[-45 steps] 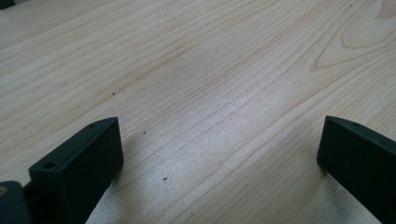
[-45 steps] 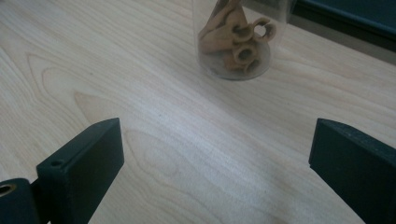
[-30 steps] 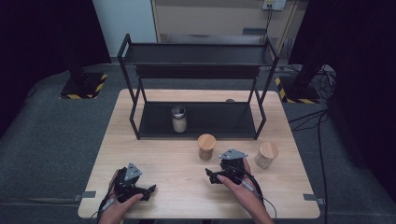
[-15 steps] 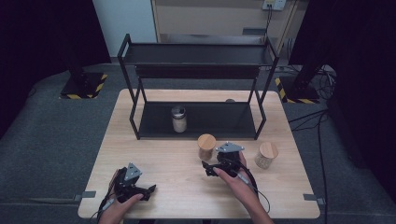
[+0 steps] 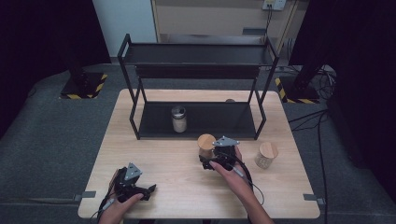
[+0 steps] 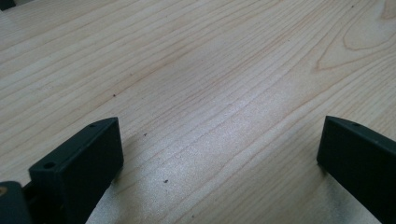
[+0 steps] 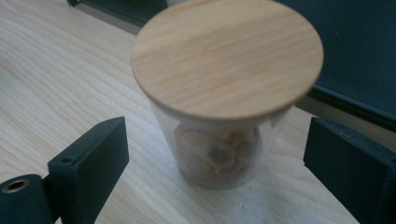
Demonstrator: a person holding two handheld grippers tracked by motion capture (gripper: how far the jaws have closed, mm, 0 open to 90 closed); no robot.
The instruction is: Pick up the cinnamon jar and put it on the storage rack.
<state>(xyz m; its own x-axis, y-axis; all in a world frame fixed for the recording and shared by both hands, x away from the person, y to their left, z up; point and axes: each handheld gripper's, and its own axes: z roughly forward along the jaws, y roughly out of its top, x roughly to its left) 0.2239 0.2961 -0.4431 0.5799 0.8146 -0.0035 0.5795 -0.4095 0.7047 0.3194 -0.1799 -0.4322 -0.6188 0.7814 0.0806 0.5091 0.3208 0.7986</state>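
Now upright wooden-lidded jar (image 7: 219,116) between right gripper (image 7: 215,154) jaws, closing, untouched

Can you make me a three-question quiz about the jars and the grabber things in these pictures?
1. Where does the silver-lidded jar stand?
A. on the rack's bottom shelf
B. on the rack's top shelf
C. on the floor

2. How many jars have a wooden lid?
A. one
B. two
C. four

3. How are the right gripper's jaws?
A. pressed shut on the jar
B. apart on both sides of the jar, not touching it
C. holding a spoon

Answers:
1 A: it sits on the low shelf of the black rack.
2 B: the near jar and the far-right jar on the table.
3 B: gaps show between both jaws and the glass, though they have just been closing.
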